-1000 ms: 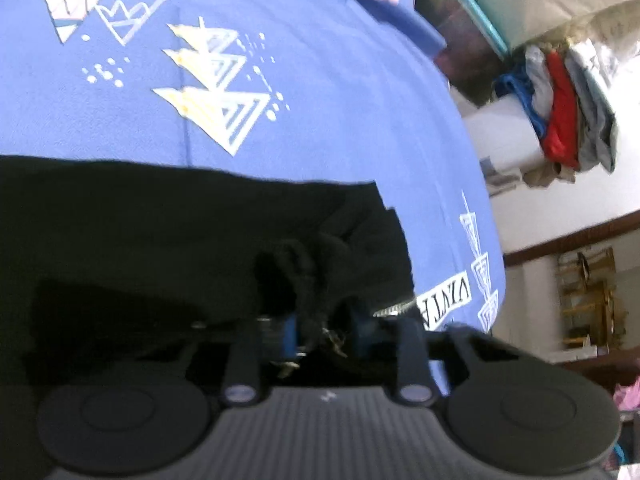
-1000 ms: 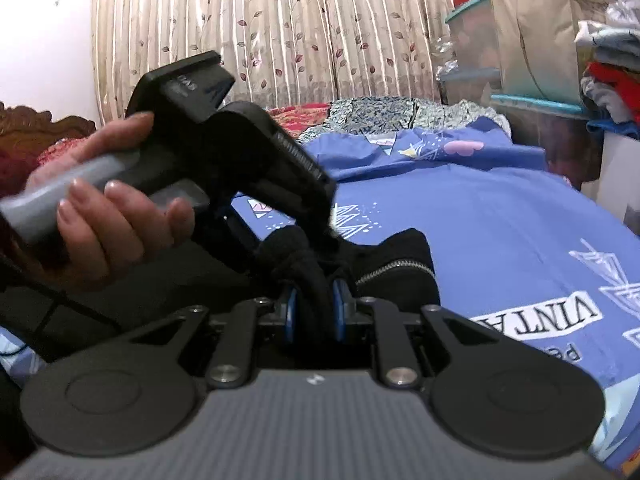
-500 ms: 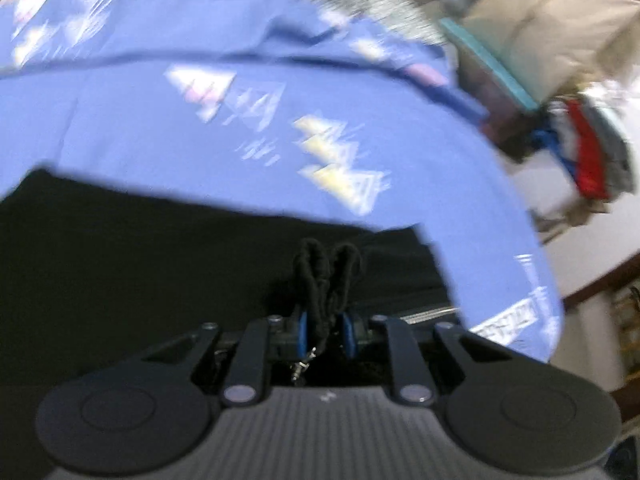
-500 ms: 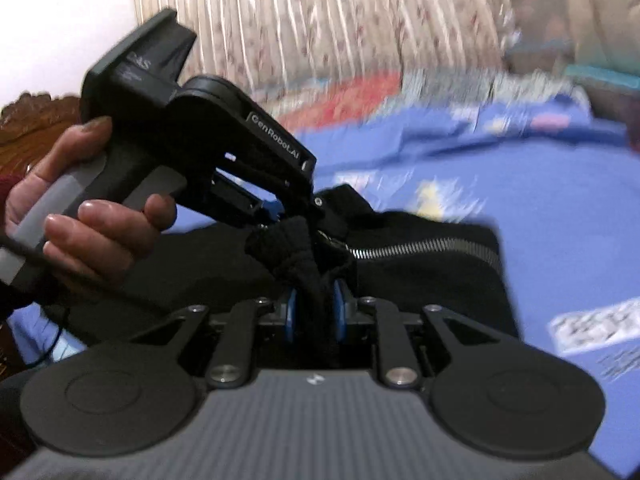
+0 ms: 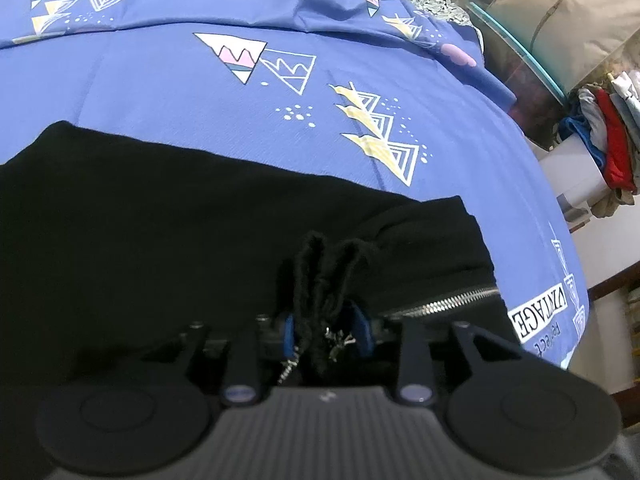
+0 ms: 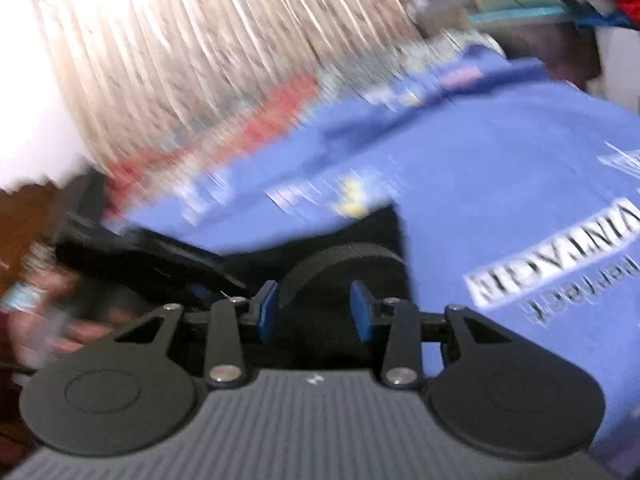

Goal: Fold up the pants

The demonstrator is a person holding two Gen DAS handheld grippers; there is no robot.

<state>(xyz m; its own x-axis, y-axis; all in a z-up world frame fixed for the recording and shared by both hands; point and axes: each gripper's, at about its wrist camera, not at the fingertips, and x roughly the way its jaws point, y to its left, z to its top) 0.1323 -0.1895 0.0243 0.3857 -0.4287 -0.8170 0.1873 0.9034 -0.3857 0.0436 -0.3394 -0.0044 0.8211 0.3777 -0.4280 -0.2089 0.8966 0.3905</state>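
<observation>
L gripper [image 5: 328,330], black two-finger tool w/ blue pads: a bunched fold of the black fabric pants [image 5: 180,240] stands up between its pads, w/ small metal bits (prob. a zip pull/chain) hanging just under. Jaws have just been opening; a gap shows next to the R pad, so the pads no longer seem to squeeze the cloth, tho the bunch sits between them. Gap narrow.

Rest of the pants spreads flat ahead of & to the left of the L gripper, on the blue bedsheet printed w/ white/yellow triangles [image 5: 280,100]. A silver metal zipper [image 5: 444,298] runs off to the right of the L gripper tips, near the pants' right edge. A "VINTAGE" print on the sheet lies further right, past the zipper.

R gripper [image 6: 314,308], same black build w/ blue pads: view is badly motion-blurred. Jaws have just been opening & stand moderately apart; pads clear of cloth on both sides. A rounded black ribbed band of the pants lies just ahead of the tips, roughly centred betw. them, not pinched.

Left of the R gripper: a dark blurred shape & a blurred hand [image 6: 48,320], can't tell detail. Ahead, far off: pale pleated curtain [image 6: 200,40]. Right of the L gripper, well apart: pile of red/grey/blue clothes [image 5: 608,144].
</observation>
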